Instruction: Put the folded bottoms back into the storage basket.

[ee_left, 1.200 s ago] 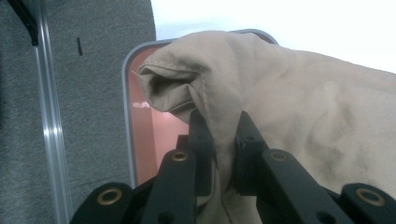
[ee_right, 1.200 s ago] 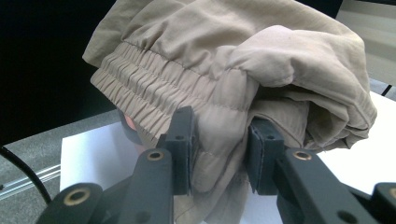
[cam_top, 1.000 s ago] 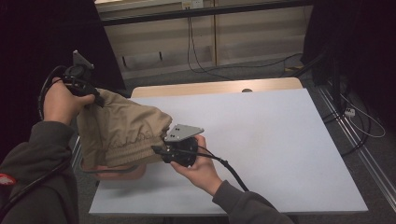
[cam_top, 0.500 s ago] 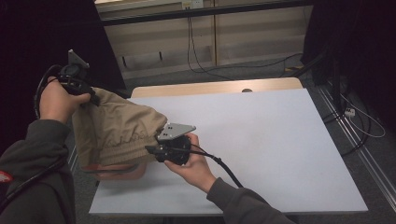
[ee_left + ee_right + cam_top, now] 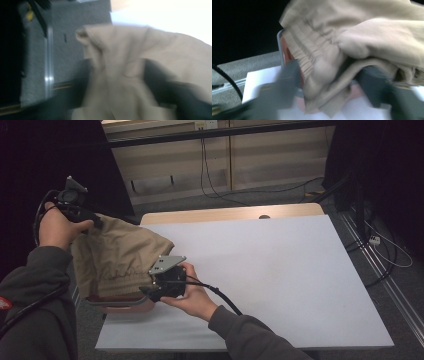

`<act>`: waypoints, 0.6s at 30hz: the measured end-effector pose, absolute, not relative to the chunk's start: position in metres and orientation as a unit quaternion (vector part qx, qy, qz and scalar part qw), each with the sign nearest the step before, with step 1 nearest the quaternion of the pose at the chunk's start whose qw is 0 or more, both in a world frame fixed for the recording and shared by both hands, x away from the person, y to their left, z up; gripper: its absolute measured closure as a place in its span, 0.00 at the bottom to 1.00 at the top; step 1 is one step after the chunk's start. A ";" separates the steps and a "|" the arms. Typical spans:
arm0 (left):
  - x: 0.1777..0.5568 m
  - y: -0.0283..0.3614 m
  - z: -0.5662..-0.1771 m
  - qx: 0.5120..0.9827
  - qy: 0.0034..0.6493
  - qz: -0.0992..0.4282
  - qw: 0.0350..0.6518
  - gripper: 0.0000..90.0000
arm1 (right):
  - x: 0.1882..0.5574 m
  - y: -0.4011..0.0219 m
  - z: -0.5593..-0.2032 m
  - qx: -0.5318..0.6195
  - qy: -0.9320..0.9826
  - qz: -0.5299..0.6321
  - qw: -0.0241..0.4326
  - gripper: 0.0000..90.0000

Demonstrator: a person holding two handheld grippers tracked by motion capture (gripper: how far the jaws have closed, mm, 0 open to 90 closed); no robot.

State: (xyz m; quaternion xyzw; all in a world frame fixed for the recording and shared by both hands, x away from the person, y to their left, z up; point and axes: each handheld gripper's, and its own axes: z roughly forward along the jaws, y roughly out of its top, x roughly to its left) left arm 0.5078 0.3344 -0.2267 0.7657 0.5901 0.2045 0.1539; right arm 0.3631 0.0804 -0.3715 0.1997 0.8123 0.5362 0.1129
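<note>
My left gripper (image 5: pixel 92 222) is raised at the table's (image 5: pixel 280 270) left edge, at the top of a tan cloth garment (image 5: pixel 120 260). Its jaws have just been opening; in the left gripper view the cloth (image 5: pixel 120 75) sits between them, and blur hides whether the pads press it. My right gripper (image 5: pixel 150 292) lies low at the garment's bottom edge, over a pink, grey-rimmed tray (image 5: pixel 120 304). Its jaws have also just been opening and stand apart around the gathered waistband (image 5: pixel 322 65), the fabric loose between them. The garment drapes over the table's left front corner.
</note>
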 end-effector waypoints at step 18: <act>0.499 0.290 -0.281 0.796 0.552 0.164 0.186 0.30 | 0.366 -0.008 -0.379 0.255 0.807 0.509 0.159 0.16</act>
